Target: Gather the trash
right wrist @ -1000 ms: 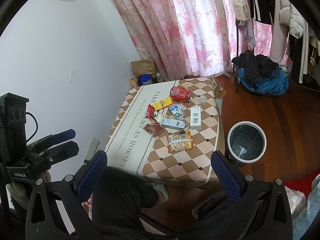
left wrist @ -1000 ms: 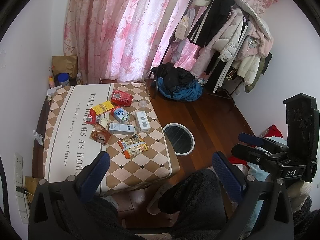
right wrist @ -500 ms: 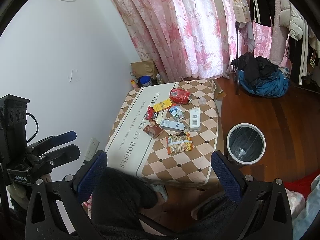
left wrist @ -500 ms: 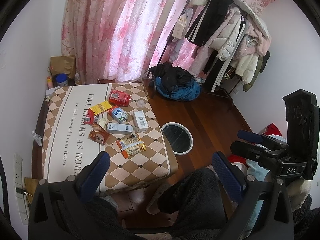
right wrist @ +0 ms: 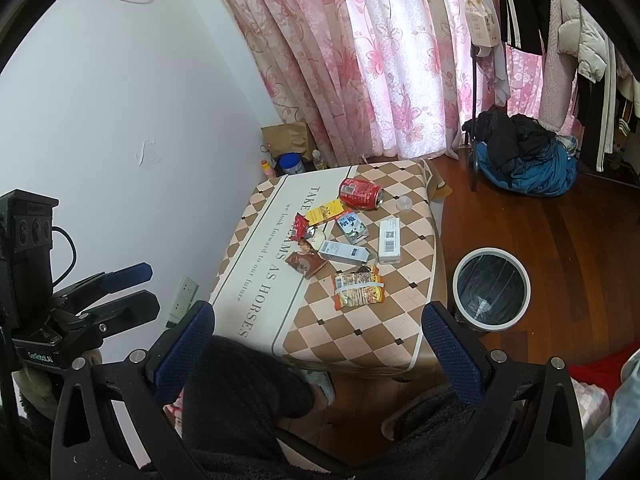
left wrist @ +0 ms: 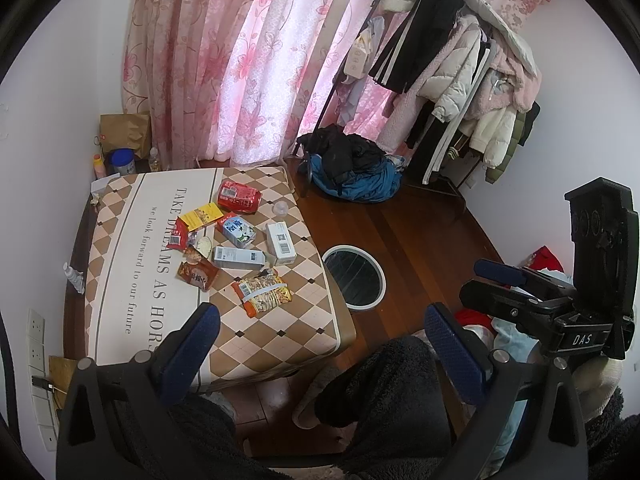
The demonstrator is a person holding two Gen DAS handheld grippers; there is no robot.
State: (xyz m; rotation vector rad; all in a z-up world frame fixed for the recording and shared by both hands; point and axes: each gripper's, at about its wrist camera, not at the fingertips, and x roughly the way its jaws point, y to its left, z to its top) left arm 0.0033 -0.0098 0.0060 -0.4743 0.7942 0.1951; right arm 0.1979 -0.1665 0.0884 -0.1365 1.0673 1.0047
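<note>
Trash lies on a low table [left wrist: 132, 280] [right wrist: 360, 332] with a checked cloth: a red can [left wrist: 239, 196] [right wrist: 361, 193], a yellow packet [left wrist: 201, 215], a blue-white carton [left wrist: 239, 232] [right wrist: 352, 227], a white box [left wrist: 281, 243] [right wrist: 389, 240], a long white box [left wrist: 238, 257] [right wrist: 344, 252], a brown wrapper [left wrist: 198, 275] [right wrist: 306, 263] and a noodle packet [left wrist: 262, 293] [right wrist: 358, 287]. A white bin with a black liner [left wrist: 354, 277] [right wrist: 492, 289] stands on the floor right of the table. My left gripper [left wrist: 320, 340] and right gripper [right wrist: 318, 340] are open and empty, held high and well back from the table.
Pink curtains [left wrist: 248, 60] hang behind the table. A clothes rack [left wrist: 460, 80] and a blue-black pile [left wrist: 352, 172] stand at the back right on the wooden floor [left wrist: 420, 232]. Jars and a paper bag [left wrist: 124, 136] sit in the corner. My dark-clad legs [left wrist: 380, 400] are below.
Both views have drifted slightly; the table and bin sit a little lower-left in the left view. Nothing on the table has moved. Both grippers stay open.
</note>
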